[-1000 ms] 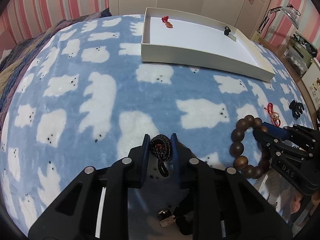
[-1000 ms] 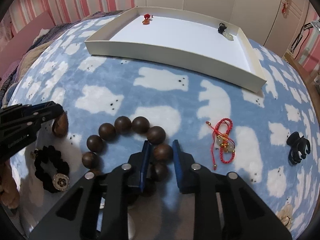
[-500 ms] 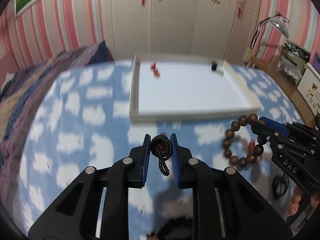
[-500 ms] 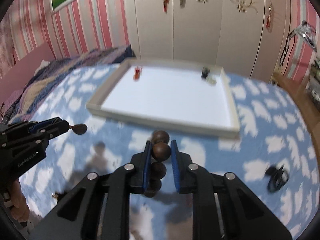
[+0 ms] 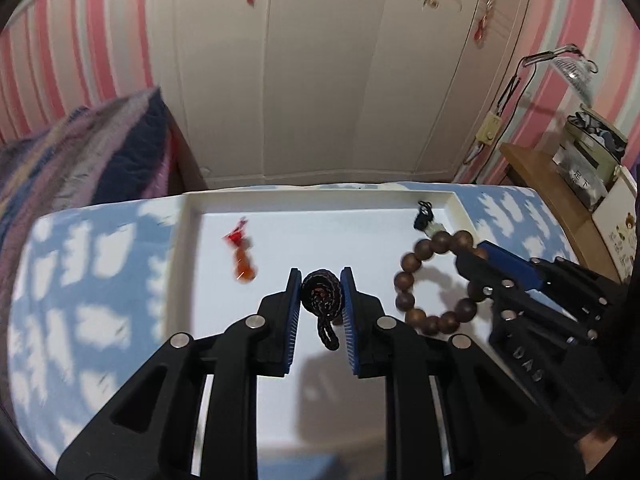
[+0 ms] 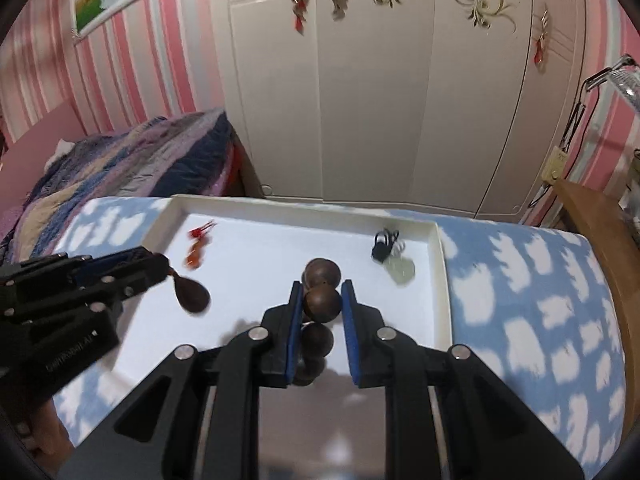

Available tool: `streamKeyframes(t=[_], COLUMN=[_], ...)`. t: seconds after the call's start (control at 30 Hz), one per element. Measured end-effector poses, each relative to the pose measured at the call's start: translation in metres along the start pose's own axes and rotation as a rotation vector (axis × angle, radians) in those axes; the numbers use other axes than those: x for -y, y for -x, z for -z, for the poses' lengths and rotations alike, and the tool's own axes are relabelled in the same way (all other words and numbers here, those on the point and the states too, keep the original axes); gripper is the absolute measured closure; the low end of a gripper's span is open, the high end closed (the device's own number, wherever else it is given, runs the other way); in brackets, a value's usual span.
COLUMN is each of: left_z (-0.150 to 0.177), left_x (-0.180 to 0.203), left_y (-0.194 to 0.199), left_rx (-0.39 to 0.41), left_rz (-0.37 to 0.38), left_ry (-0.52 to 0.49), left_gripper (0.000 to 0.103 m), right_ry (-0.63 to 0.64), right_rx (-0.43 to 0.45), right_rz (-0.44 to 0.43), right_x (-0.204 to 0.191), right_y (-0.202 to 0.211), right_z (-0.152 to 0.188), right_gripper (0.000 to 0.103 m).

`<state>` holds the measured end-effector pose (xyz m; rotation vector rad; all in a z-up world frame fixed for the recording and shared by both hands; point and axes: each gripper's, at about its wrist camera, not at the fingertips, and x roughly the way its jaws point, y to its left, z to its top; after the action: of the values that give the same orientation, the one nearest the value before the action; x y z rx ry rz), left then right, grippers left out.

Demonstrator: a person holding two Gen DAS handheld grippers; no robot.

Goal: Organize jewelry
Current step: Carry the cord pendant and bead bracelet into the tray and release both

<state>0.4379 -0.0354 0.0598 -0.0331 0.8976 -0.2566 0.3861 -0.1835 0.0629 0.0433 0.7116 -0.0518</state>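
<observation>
My left gripper is shut on a dark braided cord piece and holds it above the white tray. In the right wrist view the left gripper shows with a dark brown pendant hanging from it. My right gripper is shut on a brown wooden bead bracelet above the tray. The bracelet also hangs from the right gripper in the left wrist view. A red-orange charm and a black-corded pale pendant lie in the tray.
The tray rests on a blue blanket with white bears. A striped quilt lies at the left. White wardrobe doors stand behind. A wooden side table with boxes is at the right.
Both grippers have lifted their pieces from the blanket and moved forward. They are now above the tray, much closer to its far wall.
</observation>
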Motion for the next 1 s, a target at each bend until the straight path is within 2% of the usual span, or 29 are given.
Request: streamKeyframes(t=[0.17,0.23,0.43,0.63,0.73,0.77,0.87,0.93,0.97,1.0], left_z=[-0.026,-0.031,-0.039,-0.034,-0.034,-0.034,-0.035,-0.034,-0.031,-0.029], left_x=[-0.007,-0.011,-0.016,-0.027,-0.025,-0.026,-0.026,-0.022,-0.019,-0.017], left_y=[-0.062,-0.077,-0.094,-0.114,-0.119,-0.119,-0.114,-0.103,-0.093,-0.082], left_rx=[-0.085,-0.093,-0.102,-0.147,-0.153,-0.153,-0.155,-0.149,-0.138,-0.128], left_rz=[-0.054,-0.073,-0.149,-0.205,-0.212,-0.213,-0.222,-0.232,-0.231,-0.226], left_ry=[0.02,0.027,0.012,0.009,0.013,0.015,0.015,0.004,-0.006,-0.014], left_gripper=[0.085,0.085,0.085,0.085,0.084,0.084,0.082,0.077,0.076,0.071], right_ry=[-0.004,-0.008,-0.014,0.017,0.039,0.038,0.028,0.02,0.018,0.014], right_rx=[-0.04,-0.057,-0.119,-0.132,-0.15,-0.151,-0.164,-0.15,-0.137,-0.124], right_rz=[0.045,0.062,0.084,0.119,0.143,0.145,0.144,0.127,0.119,0.111], right_x=[0.012,0.018,0.033,0.031,0.027,0.028,0.029,0.031,0.032,0.035], right_y=[-0.051,-0.064,-0.093,-0.102,-0.104,-0.105,-0.1,-0.087,-0.076,-0.062], right_z=[-0.022,-0.027,-0.033,-0.03,-0.029,-0.029,-0.028,-0.029,-0.029,-0.029], right_gripper=[0.084,0.084,0.084,0.083,0.079,0.076,0.057,0.049,0.039,0.036])
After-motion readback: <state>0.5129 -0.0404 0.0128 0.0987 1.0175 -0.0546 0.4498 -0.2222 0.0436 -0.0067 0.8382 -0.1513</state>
